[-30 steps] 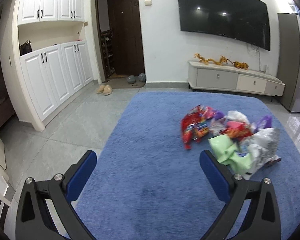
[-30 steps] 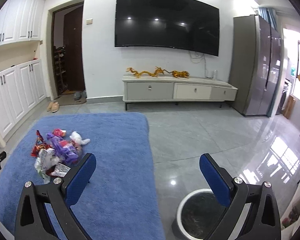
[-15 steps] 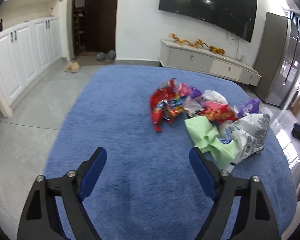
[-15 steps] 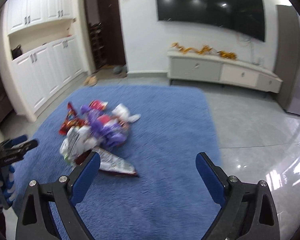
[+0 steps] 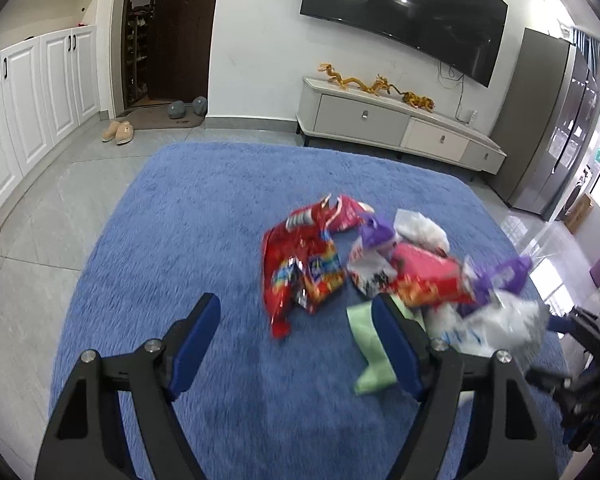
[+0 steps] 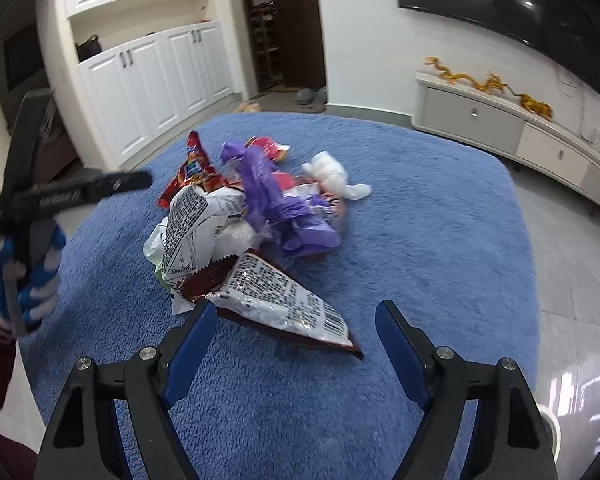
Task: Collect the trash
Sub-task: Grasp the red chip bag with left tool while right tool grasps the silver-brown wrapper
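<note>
Left wrist view. Left gripper points down at the rug; jaws part-open and closing, with only bare rug and the tail of the red bag in the gap. Pads touch nothing. Trash pile lies on the rug, right of centre. Red bag is on the pile's left edge. Green wrapper is at the pile's near edge, partly hidden behind the right finger. Purple wrapper and white tissue are on the pile's far side. White bag is on the pile's right, blurred. Right gripper comes in at the frame's right edge, just beyond the pile; its jaws are not readable from here. Beyond the rug: TV stand against the wall, slippers on the floor tiles to the left.

Right wrist view. Right gripper points down at the pile's near edge; jaws part-open and closing. Foil bag lies flat, its near end between the fingers; pads are clear of it. White printed bag stands crumpled behind the foil bag. Purple wrapper is on top of the pile. Tissue is on the pile's far right. Left of the pile, a gloved hand holds the left gripper's frame, blurred.
</note>
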A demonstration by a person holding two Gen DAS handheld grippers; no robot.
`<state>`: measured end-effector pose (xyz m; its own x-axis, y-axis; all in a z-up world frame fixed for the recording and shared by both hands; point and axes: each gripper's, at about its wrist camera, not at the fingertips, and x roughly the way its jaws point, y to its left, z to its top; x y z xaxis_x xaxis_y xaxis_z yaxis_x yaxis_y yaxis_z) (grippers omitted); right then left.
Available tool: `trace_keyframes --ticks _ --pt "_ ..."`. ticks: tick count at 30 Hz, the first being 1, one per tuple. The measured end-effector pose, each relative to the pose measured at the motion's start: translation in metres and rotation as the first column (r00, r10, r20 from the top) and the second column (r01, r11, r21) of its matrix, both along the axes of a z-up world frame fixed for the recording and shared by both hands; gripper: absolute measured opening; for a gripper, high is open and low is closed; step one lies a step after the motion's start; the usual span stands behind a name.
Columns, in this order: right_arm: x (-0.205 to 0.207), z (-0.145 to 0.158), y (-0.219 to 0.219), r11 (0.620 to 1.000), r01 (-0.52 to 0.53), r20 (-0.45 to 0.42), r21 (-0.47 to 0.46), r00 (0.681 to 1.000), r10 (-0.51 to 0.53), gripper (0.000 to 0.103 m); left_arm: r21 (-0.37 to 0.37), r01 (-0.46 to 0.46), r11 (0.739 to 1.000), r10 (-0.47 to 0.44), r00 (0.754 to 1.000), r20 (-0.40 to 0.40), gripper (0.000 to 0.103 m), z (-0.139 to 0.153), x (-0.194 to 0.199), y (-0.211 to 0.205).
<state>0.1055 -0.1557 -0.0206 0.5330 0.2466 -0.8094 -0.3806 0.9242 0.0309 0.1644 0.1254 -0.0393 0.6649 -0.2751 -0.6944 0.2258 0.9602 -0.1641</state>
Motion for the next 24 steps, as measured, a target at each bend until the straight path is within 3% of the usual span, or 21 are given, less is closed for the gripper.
trace_keyframes --ticks 5,8,10,17,24 --pt "0.012 -0.011 0.004 0.998 -0.066 -0.017 -0.007 0.998 0.066 0.079 0.026 0.007 1.000 -0.006 1.000 -0.012 0.077 -0.007 0.026 -0.012" --pt "0.019 -0.018 0.004 0.995 -0.098 -0.032 -0.013 0.995 0.098 0.070 0.039 0.003 0.999 -0.002 1.000 -0.026 0.077 -0.014 0.041 -0.016" --pt "0.023 -0.023 0.002 0.993 -0.115 -0.045 -0.010 0.992 0.114 0.055 0.044 -0.006 0.999 0.008 0.999 -0.037 0.076 -0.018 0.050 -0.018" --pt "0.026 -0.031 -0.012 0.993 -0.118 -0.052 0.006 0.992 0.119 0.035 0.051 -0.005 0.999 0.009 0.997 -0.078 0.042 -0.034 0.060 -0.022" --pt "0.016 -0.020 -0.040 0.997 -0.045 -0.053 0.060 0.997 0.048 0.028 0.073 -0.032 0.997 0.036 0.998 -0.046 0.027 -0.027 0.044 -0.019"
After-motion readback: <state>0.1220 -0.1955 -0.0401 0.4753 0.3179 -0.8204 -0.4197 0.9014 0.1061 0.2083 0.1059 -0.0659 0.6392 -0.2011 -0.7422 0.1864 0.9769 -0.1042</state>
